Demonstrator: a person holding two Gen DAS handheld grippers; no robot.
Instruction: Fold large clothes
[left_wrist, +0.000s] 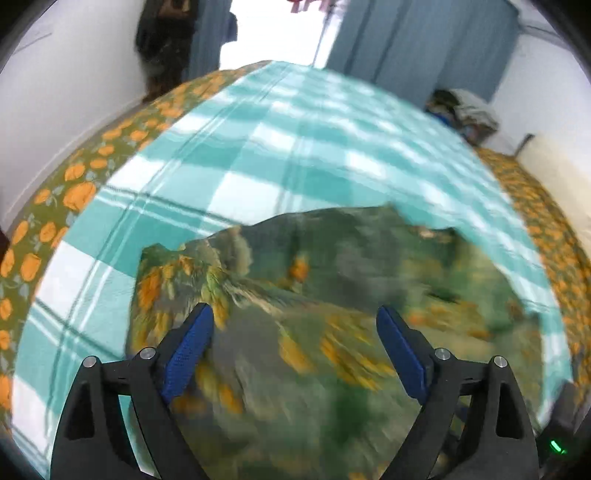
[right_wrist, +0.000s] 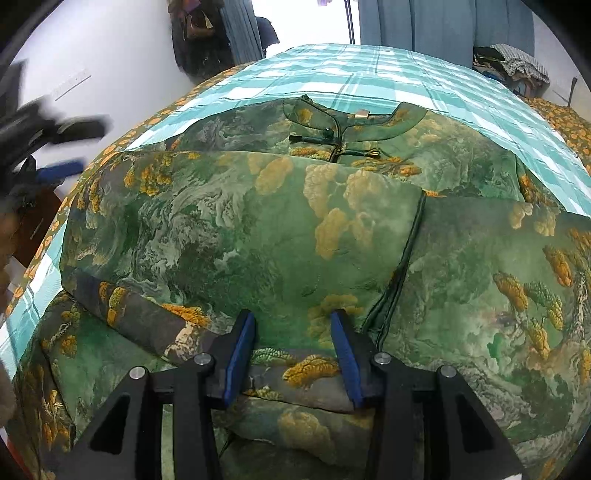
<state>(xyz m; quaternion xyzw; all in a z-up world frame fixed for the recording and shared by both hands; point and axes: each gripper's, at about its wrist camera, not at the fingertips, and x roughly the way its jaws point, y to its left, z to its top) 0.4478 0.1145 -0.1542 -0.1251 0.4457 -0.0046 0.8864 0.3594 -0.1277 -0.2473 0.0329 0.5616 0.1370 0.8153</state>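
Observation:
A large green garment (right_wrist: 258, 229) printed with landscape and orange clouds lies spread on the bed. Its collar with knot buttons (right_wrist: 343, 136) points away from me, and one side flap is folded over the middle, dark hem (right_wrist: 399, 273) on top. My right gripper (right_wrist: 293, 317) points down at the flap's near edge. Its blue pads (right_wrist: 240, 350) stand partly apart, with cloth lying flat between them and no visible pinch. My left gripper (left_wrist: 295, 325) hangs wide open over the garment (left_wrist: 332, 295), which is blurred there, and holds nothing. It also shows as a blurred left gripper (right_wrist: 81, 147) beyond the bed's left side.
The bed carries a teal and white checked sheet (left_wrist: 258, 147) over a green bedspread with orange flowers (left_wrist: 77, 192). Blue curtains (left_wrist: 424, 44) and a bright doorway stand behind. A pile of clothes (right_wrist: 513, 66) sits at the far right corner. Dark bags (right_wrist: 199, 33) hang on the left wall.

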